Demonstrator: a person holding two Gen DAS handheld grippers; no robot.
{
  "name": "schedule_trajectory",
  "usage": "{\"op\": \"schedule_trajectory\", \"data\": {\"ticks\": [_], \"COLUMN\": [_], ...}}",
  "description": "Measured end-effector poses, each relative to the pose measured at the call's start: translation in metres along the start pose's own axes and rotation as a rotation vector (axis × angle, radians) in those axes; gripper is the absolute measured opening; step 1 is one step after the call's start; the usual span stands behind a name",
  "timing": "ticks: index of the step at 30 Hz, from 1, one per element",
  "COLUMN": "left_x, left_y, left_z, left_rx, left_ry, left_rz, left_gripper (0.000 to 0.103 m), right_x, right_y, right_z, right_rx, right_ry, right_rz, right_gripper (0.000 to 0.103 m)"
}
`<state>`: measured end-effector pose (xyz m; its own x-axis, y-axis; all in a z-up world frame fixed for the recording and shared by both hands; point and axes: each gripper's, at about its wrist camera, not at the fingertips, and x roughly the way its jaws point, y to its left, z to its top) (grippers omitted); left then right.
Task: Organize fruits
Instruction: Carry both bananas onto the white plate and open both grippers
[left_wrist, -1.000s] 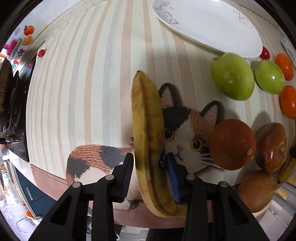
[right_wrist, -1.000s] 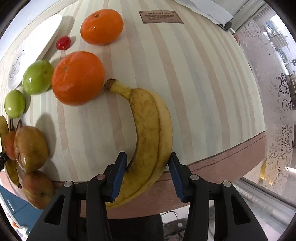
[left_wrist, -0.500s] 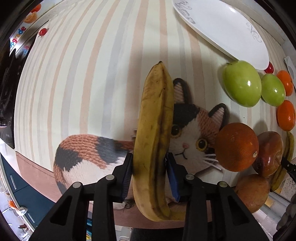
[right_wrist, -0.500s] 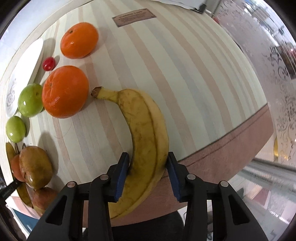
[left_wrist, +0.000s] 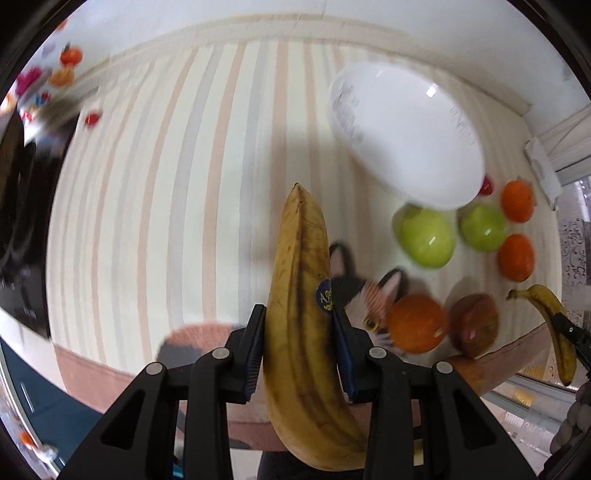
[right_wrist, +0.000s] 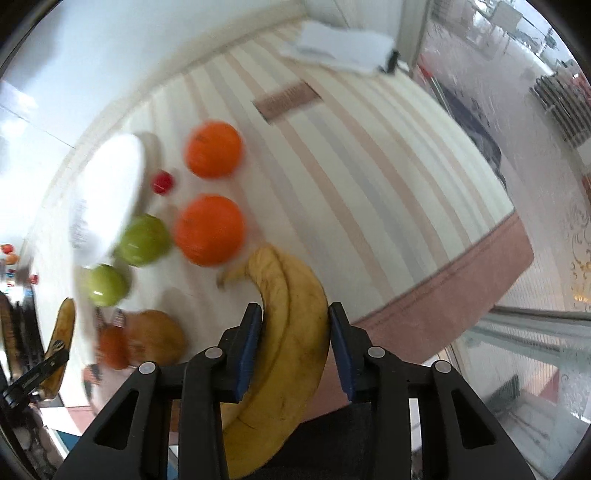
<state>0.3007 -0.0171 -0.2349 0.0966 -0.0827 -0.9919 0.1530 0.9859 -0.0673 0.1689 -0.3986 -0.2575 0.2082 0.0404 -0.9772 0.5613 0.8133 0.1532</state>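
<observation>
Left of the white plate (left_wrist: 406, 147), bare striped cloth (left_wrist: 166, 184) lies open. The left gripper (left_wrist: 297, 350) clamps one banana (left_wrist: 303, 332). The right gripper (right_wrist: 293, 347), its jaws just closed, clamps another banana (right_wrist: 291, 332) near the table edge (right_wrist: 443, 291).

Apples (left_wrist: 426, 236) lie between plate (left_wrist: 406, 136) and cat mat (left_wrist: 354, 295).

The knitted cat-shaped mat (left_wrist: 364, 295) is blurry, and the brown-spotted yellow banana (left_wrist: 301, 325) hides most of it. The writing on the small brown label (right_wrist: 287, 100) is too smeared to read. The curved yellow banana (right_wrist: 284, 332) has its lower end cut off by the bottom edge.
</observation>
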Motion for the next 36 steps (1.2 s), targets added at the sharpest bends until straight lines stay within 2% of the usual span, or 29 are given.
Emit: {"op": "schedule_trajectory", "data": {"ticks": [3, 6, 11, 18, 22, 25, 31, 36], "left_x": [-0.012, -0.018, -0.033, -0.013, 0.014, 0.041, 0.077, 0.093], "left_y": [0.002, -0.001, -0.032, -0.059, -0.062, -0.06, -0.068, -0.079], "left_z": [0.012, 0.038, 0.082, 0.14, 0.169, 0.188, 0.204, 0.203], "left_rx": [0.013, 0.02, 0.049, 0.056, 0.047, 0.029, 0.05, 0.066], "left_ry": [-0.04, -0.072, -0.124, -0.125, -0.084, -0.033, 0.025, 0.049], "left_rz": [-0.019, -0.04, -0.057, -0.048, -0.026, -0.025, 0.0, 0.014], "left_gripper": [0.032, 0.032, 0.032, 0.032, 0.032, 0.032, 0.032, 0.032], "right_x": [-0.025, -0.044, -0.052, -0.001, 0.039, 0.072, 0.116, 0.131], "right_y": [0.034, 0.066, 0.116, 0.173, 0.199, 0.209, 0.213, 0.208], "right_z": [0.008, 0.022, 0.053, 0.103, 0.122, 0.133, 0.14, 0.147], "right_rx": [-0.038, -0.081, -0.155, -0.215, -0.248, -0.234, -0.217, -0.199], "right_ry": [-0.047, -0.082, -0.119, -0.094, -0.058, 0.006, 0.087, 0.124], "right_rz": [0.045, 0.104, 0.193, 0.268, 0.291, 0.32, 0.332, 0.353], "right_gripper": [0.037, 0.036, 0.034, 0.033, 0.033, 0.033, 0.033, 0.033]}}
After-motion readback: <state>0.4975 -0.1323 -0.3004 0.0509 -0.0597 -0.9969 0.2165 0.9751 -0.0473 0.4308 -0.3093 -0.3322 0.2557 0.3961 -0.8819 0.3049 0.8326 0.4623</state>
